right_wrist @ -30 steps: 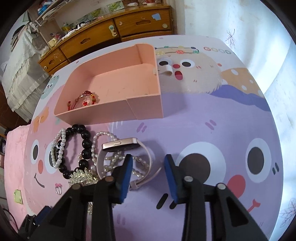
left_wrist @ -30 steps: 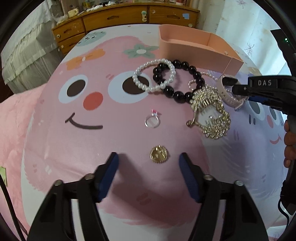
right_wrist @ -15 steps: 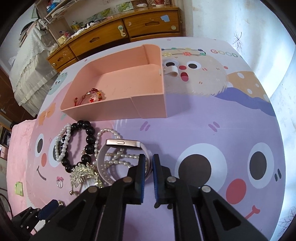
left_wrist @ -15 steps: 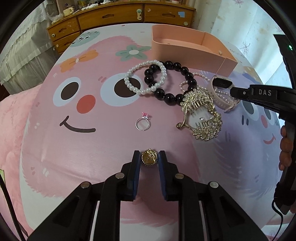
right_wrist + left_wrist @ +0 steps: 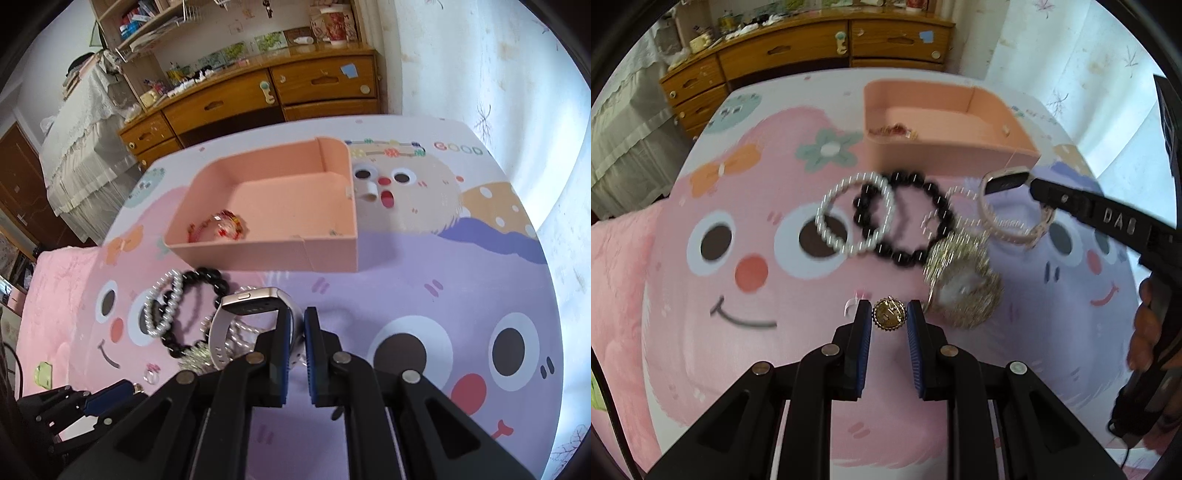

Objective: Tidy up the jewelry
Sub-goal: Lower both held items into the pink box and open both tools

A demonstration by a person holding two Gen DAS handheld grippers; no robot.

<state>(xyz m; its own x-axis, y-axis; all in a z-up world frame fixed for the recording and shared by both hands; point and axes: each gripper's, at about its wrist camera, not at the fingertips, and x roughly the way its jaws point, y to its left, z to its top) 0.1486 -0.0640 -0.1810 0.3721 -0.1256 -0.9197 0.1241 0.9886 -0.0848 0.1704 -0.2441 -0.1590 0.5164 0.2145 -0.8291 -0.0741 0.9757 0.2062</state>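
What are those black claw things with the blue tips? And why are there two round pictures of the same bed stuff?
They are grabbers, each held in a person's hand, not a robot. Each carries a little camera that looks out along its two fingers, so one picture comes from each grabber.

The left gripper pinches a small gold brooch. The right gripper pinches the strap of a pale smartwatch.

Everything sits on a cartoon bedspread. On it lie a white pearl bracelet, a black bead bracelet, a sparkly gold hair comb and a tiny ring. The pink box is where the jewelry goes; a red beaded bracelet lies inside already.
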